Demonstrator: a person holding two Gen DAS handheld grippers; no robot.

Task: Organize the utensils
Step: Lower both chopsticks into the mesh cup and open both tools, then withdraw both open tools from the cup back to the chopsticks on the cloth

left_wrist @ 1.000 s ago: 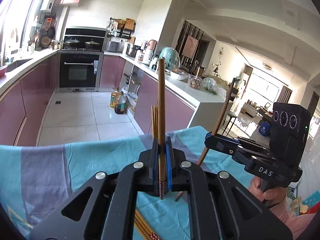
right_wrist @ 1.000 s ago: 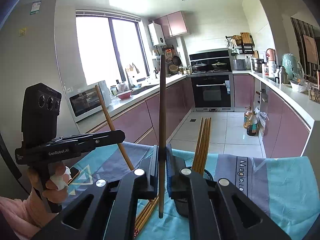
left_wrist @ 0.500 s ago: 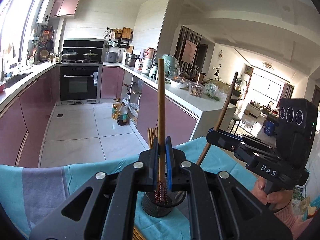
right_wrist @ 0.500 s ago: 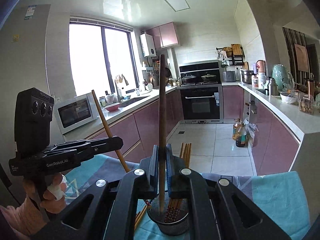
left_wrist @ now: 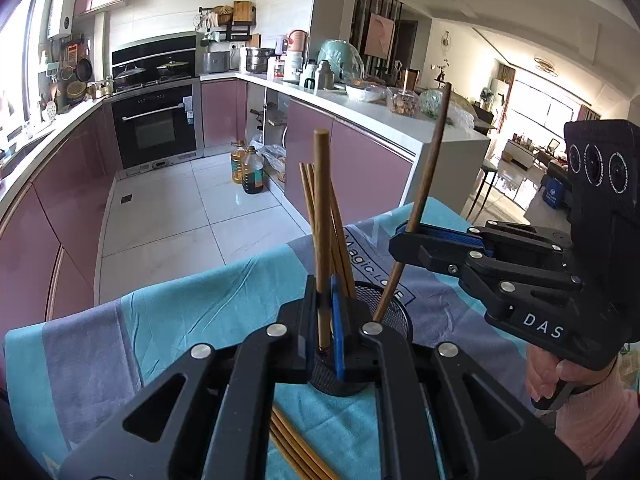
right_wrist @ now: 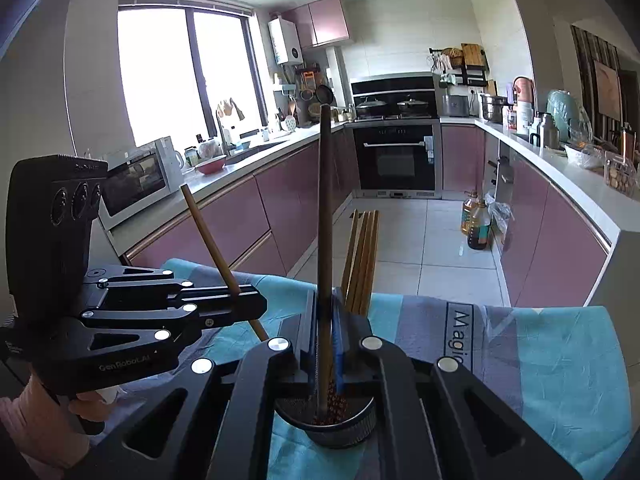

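A black mesh holder [left_wrist: 390, 310] [right_wrist: 352, 420] stands on the teal and grey cloth [left_wrist: 192, 320] with several chopsticks [left_wrist: 340, 236] [right_wrist: 362, 256] upright in it. My left gripper [left_wrist: 326, 308] [right_wrist: 250, 304] is shut on a light wooden chopstick [left_wrist: 322, 220] [right_wrist: 208, 236], held nearly upright just before the holder; whether its lower end is inside is hidden. My right gripper [right_wrist: 326, 320] [left_wrist: 404, 240] is shut on a darker chopstick [right_wrist: 325, 208] [left_wrist: 426, 176], whose lower tip reaches down into the holder.
More loose chopsticks [left_wrist: 296, 448] lie on the cloth near my left gripper's body. The cloth's far edge [right_wrist: 520, 304] drops to a tiled kitchen floor. A person's hands [left_wrist: 552, 376] [right_wrist: 92, 400] hold the grips on either side.
Both grippers have sunk and tilted down toward the table. The holder has come into view under them, and the right gripper's chopstick tip now sits inside it.
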